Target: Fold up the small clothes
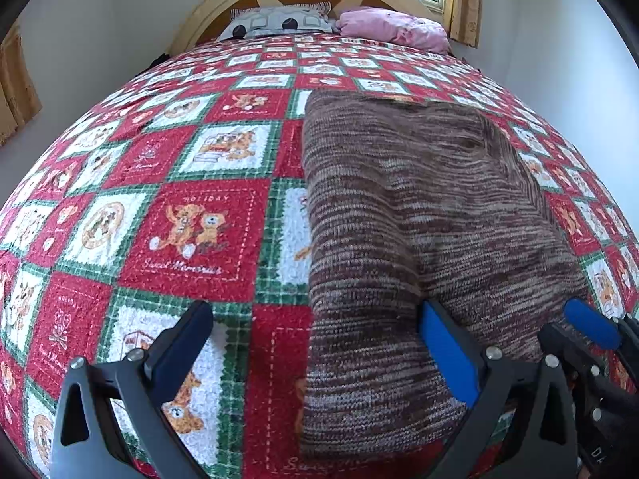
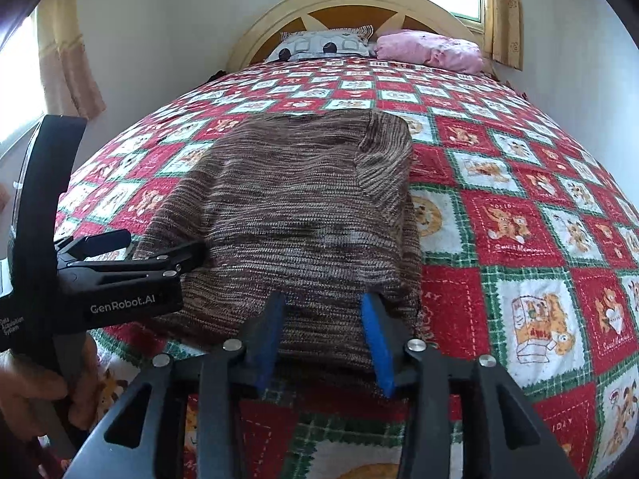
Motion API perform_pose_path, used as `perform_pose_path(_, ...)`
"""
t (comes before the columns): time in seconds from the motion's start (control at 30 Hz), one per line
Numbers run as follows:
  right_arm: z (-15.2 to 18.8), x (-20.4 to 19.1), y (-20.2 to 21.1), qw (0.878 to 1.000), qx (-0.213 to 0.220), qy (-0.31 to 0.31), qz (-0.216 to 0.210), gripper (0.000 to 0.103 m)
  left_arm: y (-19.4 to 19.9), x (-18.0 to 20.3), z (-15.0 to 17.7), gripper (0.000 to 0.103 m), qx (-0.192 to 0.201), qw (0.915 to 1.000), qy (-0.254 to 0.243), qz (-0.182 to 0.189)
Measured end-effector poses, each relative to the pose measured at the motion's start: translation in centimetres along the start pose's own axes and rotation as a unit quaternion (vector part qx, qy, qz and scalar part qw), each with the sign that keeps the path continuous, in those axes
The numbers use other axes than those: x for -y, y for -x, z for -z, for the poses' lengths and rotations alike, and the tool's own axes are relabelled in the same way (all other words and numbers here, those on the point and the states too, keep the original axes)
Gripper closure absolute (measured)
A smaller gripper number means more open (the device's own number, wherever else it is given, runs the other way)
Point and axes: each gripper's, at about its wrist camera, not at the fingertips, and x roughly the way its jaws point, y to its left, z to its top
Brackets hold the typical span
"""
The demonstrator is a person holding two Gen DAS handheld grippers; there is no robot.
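Right claw (image 2: 323, 339), black with blue pads, sits lowest in its own wrist view, jaws parted, near hem of the brown-and-white marled knit garment (image 2: 295, 215) between the pads. Pads look loose on the cloth rather than pinching it, so released. Left claw (image 1: 315, 355) is spread wide in its view, one dark finger over the quilt, the blue-padded finger (image 1: 447, 359) at the garment's near fold; released, nothing gripped. From the right wrist view the left claw's body shows at the left edge, "GenRobot.AI" printed on it, a hand (image 2: 36, 395) around its handle below.

Garment lies folded, roughly rectangular, flat on the red, green and white patchwork quilt with teddy-bear squares (image 1: 191, 223), near the foot edge of the bed. Right sleeve is folded in along its right side.

Farther back: grey-and-white patterned pillow (image 2: 323, 46), pink crumpled pillow (image 2: 431, 50) just beside it, curved cream wooden headboard (image 2: 259, 28), yellow curtains (image 2: 503, 12) at the window.
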Motion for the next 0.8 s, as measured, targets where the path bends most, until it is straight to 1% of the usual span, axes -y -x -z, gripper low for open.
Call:
perform_pose_path(0.07,0.0,0.1,0.1,1.000,0.001,-0.003,-0.003,0.061,0.0,-0.3,0.0,0.000,-0.002,0.9999,0.007,0.009)
perform_pose_path(0.17,0.1,0.3,0.5,1.000,0.011,-0.008,-0.008,0.061,0.4,-1.1,0.3,0.000,-0.004,0.9991,0.025,0.035)
perform_pose_path(0.23,0.1,0.6,1.0,1.000,0.024,-0.016,-0.011,0.061,1.1,-1.9,1.0,0.000,-0.001,0.9976,0.037,0.059)
perform_pose_path(0.33,0.3,1.7,2.4,0.997,0.058,-0.043,-0.010,0.061,2.3,-3.3,2.2,0.000,0.009,0.9933,0.056,0.100)
perform_pose_path(0.43,0.4,3.3,2.7,0.994,0.069,-0.083,-0.014,0.061,2.4,-4.0,2.3,0.000,0.015,0.9894,0.072,0.125)
perform_pose_path(0.47,0.5,4.1,2.5,0.992,0.066,-0.105,-0.019,0.061,2.4,-4.1,2.3,0.000,0.016,0.9886,0.077,0.129)
perform_pose_path(0.53,0.8,5.7,2.0,0.986,0.056,-0.150,-0.037,0.061,2.4,-3.9,2.2,0.000,0.017,0.9890,0.075,0.126)
perform_pose_path(0.57,1.1,6.9,1.6,0.980,0.051,-0.183,-0.051,0.061,2.5,-3.7,2.2,0.000,0.019,0.9897,0.072,0.123)
perform_pose_path(0.6,1.2,7.5,1.5,0.977,0.049,-0.201,-0.058,0.061,2.5,-3.6,2.2,0.000,0.019,0.9901,0.070,0.120)
perform_pose_path(0.67,2.0,9.1,1.1,0.963,0.050,-0.249,-0.085,0.061,2.5,-3.7,2.2,0.000,0.019,0.9894,0.074,0.123)
perform_pose_path(0.73,2.2,9.7,1.2,0.958,0.057,-0.266,-0.097,0.061,2.6,-4.1,2.2,0.000,0.024,0.9861,0.090,0.137)
perform_pose_path(0.8,2.2,9.7,1.3,0.956,0.059,-0.268,-0.099,0.061,2.8,-4.8,2.1,0.000,0.025,0.9807,0.115,0.156)
